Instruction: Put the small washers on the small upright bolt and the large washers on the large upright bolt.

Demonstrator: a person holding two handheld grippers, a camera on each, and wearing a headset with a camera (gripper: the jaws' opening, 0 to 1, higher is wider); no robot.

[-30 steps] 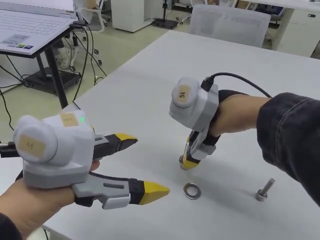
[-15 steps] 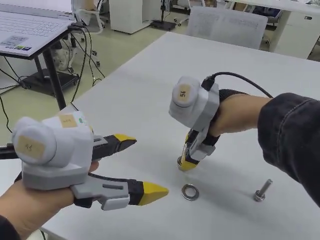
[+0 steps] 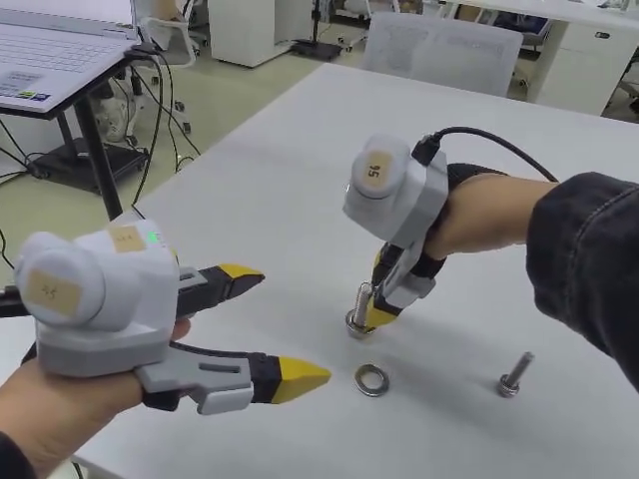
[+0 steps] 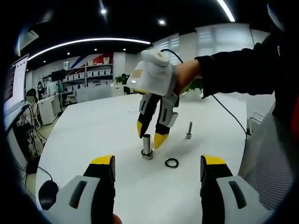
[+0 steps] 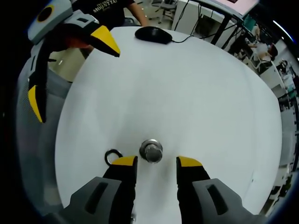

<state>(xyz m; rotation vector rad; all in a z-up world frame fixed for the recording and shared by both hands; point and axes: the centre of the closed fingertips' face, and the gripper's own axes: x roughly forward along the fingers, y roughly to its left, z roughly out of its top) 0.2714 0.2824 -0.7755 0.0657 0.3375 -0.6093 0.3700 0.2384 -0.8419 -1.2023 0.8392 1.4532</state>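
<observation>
One large upright bolt (image 3: 360, 302), with what looks like a seated washer (image 3: 356, 325) at its base, stands toward the table's (image 3: 300, 160) near edge. One loose washer (image 3: 371, 379) lies flat beside it, nearer that edge. Small bolt (image 3: 512, 373) is apart, to the right.

Right gripper (image 3: 371, 315): pointed down, jaws apart, straddling the large bolt.

Left gripper (image 3: 275, 324): level, jaws wide, empty, by the left edge.

Step judged: release at the bolt. Next: lift clear and pinch the loose washer's rim.

white table (image 3: 290, 170), large bolt (image 3: 359, 309), washer (image 3: 371, 379), small bolt (image 3: 513, 374)
</observation>
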